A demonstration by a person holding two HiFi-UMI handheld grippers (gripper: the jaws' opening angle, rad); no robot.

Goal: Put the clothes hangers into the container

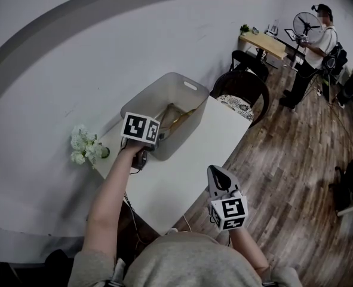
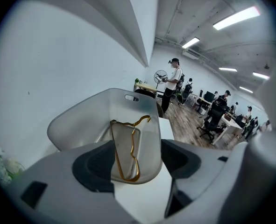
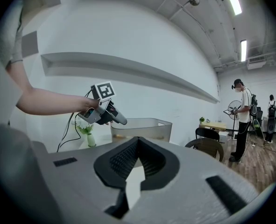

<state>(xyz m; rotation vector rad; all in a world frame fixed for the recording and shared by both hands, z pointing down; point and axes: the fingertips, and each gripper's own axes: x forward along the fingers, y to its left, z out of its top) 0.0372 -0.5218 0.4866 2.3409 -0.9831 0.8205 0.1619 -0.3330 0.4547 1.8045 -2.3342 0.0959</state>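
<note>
A grey translucent container (image 1: 164, 84) stands at the far end of the white table (image 1: 182, 175). A gold wire hanger (image 1: 180, 119) lies inside it, propped against a wall; in the left gripper view the hanger (image 2: 130, 179) shows through the near wall of the container (image 2: 81, 120). My left gripper (image 1: 159, 137) hovers at the container's near rim, open, nothing between its fingers (image 2: 138, 160). My right gripper (image 1: 218, 172) is held over the table's right front edge, shut and empty (image 3: 138, 141). From it I see the left gripper (image 3: 123, 121) beside the container (image 3: 145, 127).
A vase of white flowers (image 1: 84, 145) stands at the table's left edge against the wall. Two dark chairs (image 1: 243, 87) sit past the table's far end. Farther off a person (image 1: 315, 48) stands by a fan and a wooden desk (image 1: 263, 42).
</note>
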